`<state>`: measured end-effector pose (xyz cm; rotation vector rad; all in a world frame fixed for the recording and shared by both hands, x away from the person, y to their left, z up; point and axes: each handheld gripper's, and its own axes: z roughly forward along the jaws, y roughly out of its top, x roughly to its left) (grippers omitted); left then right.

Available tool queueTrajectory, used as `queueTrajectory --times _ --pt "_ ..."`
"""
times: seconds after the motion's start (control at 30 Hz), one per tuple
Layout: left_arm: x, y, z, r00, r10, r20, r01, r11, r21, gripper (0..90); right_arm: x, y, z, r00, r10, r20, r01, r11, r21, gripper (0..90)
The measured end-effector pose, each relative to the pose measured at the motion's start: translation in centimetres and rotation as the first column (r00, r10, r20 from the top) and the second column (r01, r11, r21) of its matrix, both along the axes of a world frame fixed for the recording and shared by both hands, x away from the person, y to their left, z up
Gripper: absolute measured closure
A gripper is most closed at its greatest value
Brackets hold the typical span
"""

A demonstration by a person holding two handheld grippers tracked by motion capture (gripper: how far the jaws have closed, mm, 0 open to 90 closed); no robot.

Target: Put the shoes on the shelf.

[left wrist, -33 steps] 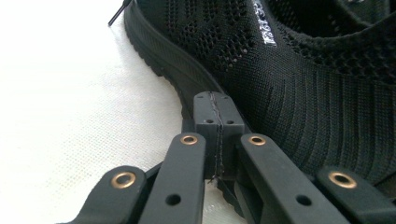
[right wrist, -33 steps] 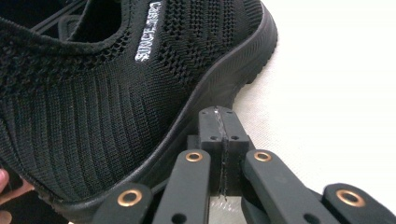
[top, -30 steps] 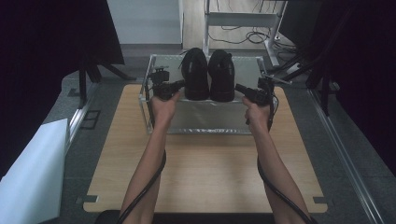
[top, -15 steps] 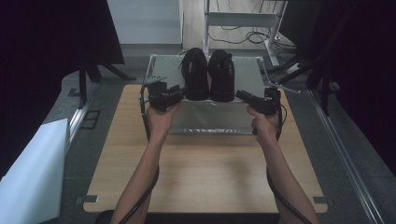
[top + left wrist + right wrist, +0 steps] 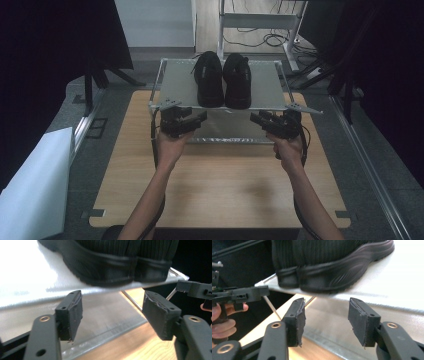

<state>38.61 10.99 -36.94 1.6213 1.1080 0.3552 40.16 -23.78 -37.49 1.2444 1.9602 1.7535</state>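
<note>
A wooden bench (image 5: 220, 200) carries a metal rack (image 5: 175, 85) at its far edge. Two black shoes (image 5: 222, 80) sit side by side on the rack's top shelf. The left gripper (image 5: 200, 118) and right gripper (image 5: 256, 119) hover at the rack's front edge, jaws spread, empty.

Dark curtains (image 5: 60, 40) flank grey floor (image 5: 350, 150), white wall (image 5: 155, 22).

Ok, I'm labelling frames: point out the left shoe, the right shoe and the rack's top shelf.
left shoe (image 5: 209, 80), high view, on its laces.
right shoe (image 5: 237, 81), high view, on its upper.
top shelf (image 5: 179, 85), high view, bare metal left of the shoes.
</note>
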Motion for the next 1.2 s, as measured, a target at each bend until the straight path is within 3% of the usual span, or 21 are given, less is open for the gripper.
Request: queueTrajectory --times 0.1,0.27,0.5,0.67,0.83,0.9,1.1,1.2 --pt "-0.5 0.0 -0.5 0.9999 -0.010 -0.009 0.010 0.9999 0.010 26.9 -0.6 0.2 -0.5 0.9997 0.024 0.010 -0.023 0.999 -0.032 42.8" --pt "-1.2 0.2 -1.1 0.9994 -0.021 -0.028 0.021 0.9996 0.018 20.1 -1.3 0.5 -1.0 0.9994 0.034 0.003 -0.034 0.998 -0.045 37.0" --pt "-2.4 0.4 -2.0 0.9990 -0.016 -0.041 0.018 0.9991 0.040 16.3 -2.2 0.5 -1.8 0.9987 0.050 -0.008 -0.050 0.996 -0.067 28.5" --pt "-3.5 0.4 -2.5 0.9990 -0.017 -0.041 0.020 0.9964 0.082 14.2 -3.0 0.5 -2.5 0.9977 0.068 -0.011 -0.068 0.991 -0.112 22.8" --pt "-4.3 0.3 -2.7 0.9987 -0.030 -0.040 0.034 0.9939 0.104 13.0 -3.8 0.6 -3.1 0.9956 0.093 0.003 -0.091 0.977 -0.191 17.0" --pt "-4.9 0.3 -3.0 0.9989 -0.031 -0.035 0.036 0.9881 0.150 10.7 -4.2 0.6 -3.3 0.9949 0.101 0.001 -0.099 0.972 -0.214 14.9" --pt "-5.9 0.1 -4.0 0.9986 -0.039 -0.036 0.045 0.9813 0.187 6.2 -5.5 0.5 -4.4 0.9928 0.120 -0.010 -0.118 0.956 -0.270 13.6" --pt "-6.8 -0.1 -5.4 0.9972 -0.058 -0.047 0.067 0.9714 0.228 4.2 -6.1 0.4 -5.4 0.9914 0.128 -0.028 -0.130 0.947 -0.294 12.9"
